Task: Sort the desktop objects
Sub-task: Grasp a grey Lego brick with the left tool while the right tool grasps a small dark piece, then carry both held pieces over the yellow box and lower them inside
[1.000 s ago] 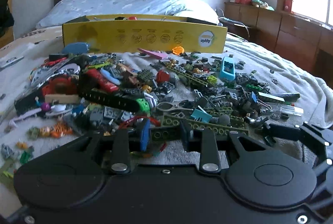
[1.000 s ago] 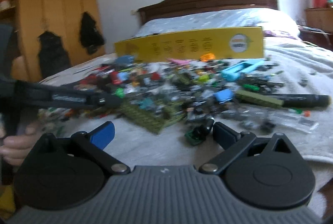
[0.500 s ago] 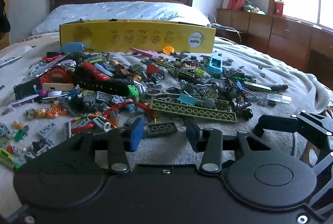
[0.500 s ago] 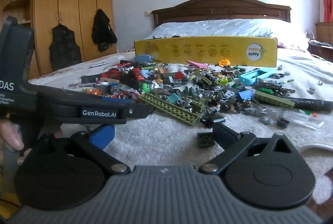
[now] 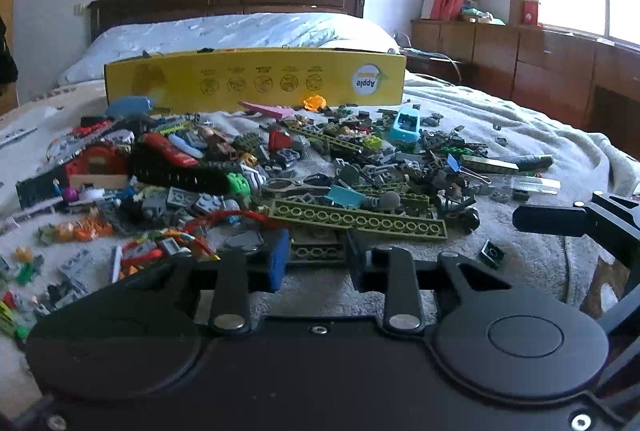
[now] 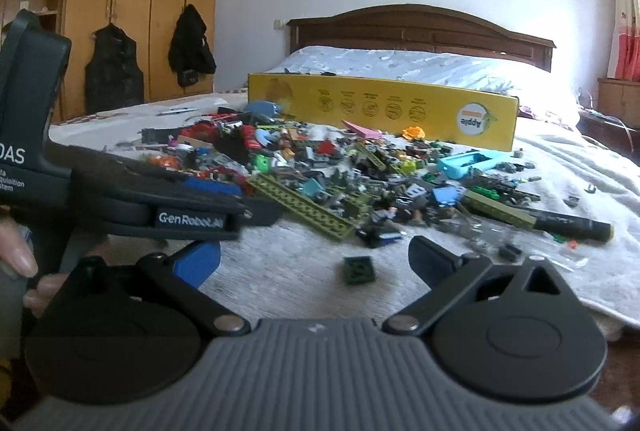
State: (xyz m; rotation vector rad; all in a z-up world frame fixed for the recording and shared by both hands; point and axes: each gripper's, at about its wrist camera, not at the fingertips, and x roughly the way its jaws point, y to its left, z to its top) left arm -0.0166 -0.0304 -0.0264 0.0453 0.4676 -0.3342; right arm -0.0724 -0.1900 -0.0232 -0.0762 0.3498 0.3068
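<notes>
Fuzzy cloth blanket (image 5: 532,263) (matt); plastic bricks (image 5: 356,219)

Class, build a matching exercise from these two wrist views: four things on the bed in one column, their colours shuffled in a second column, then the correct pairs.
Things:
1. long box
2. toy car
3. long studded plate
4. flat sloped piece

Colours:
A. olive green
B. pink
C. yellow
D. light blue

Pairs: 1-C, 2-D, 3-A, 4-B
</notes>
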